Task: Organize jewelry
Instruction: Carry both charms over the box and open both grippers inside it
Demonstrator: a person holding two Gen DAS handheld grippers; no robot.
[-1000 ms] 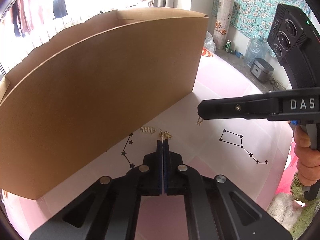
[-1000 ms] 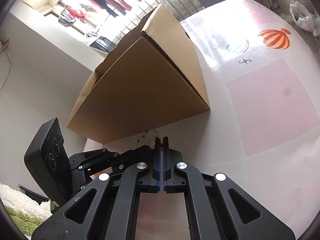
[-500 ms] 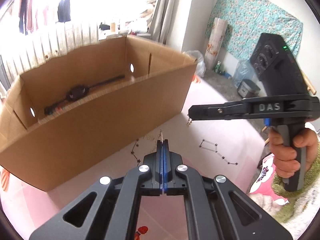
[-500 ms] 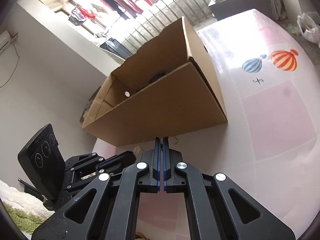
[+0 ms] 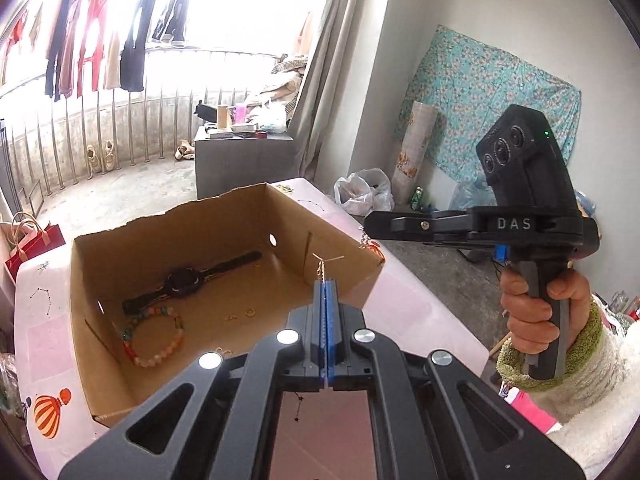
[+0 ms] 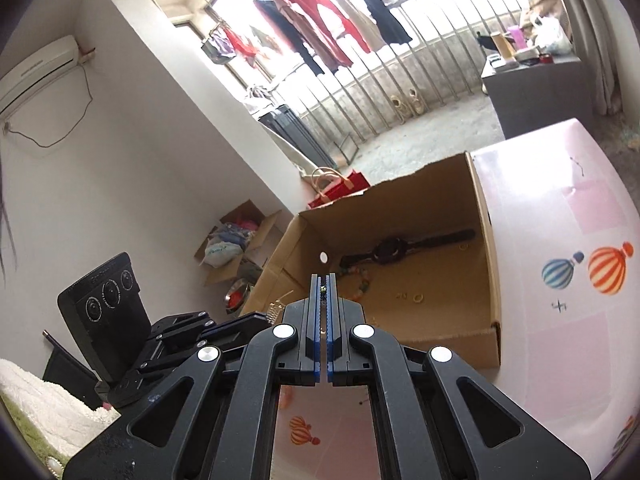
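**Both earrings lifted near the open cardboard box, ready to drop in.**

Your left gripper [image 5: 326, 282] has its fingers clamped on a gold earring [image 5: 321, 261], held just over the near wall of the cardboard box [image 5: 224, 320]. Your right gripper [image 5: 370, 226] is likewise clamped on a small gold earring [image 5: 364, 240], off the box's right corner. Carry each piece past the rim before you part the fingers, and let go low. Inside lie a black watch [image 5: 188, 282], a bead bracelet [image 5: 154, 334] and small rings [image 5: 250, 312]; the box stands on the pink worktop [image 5: 420, 312].
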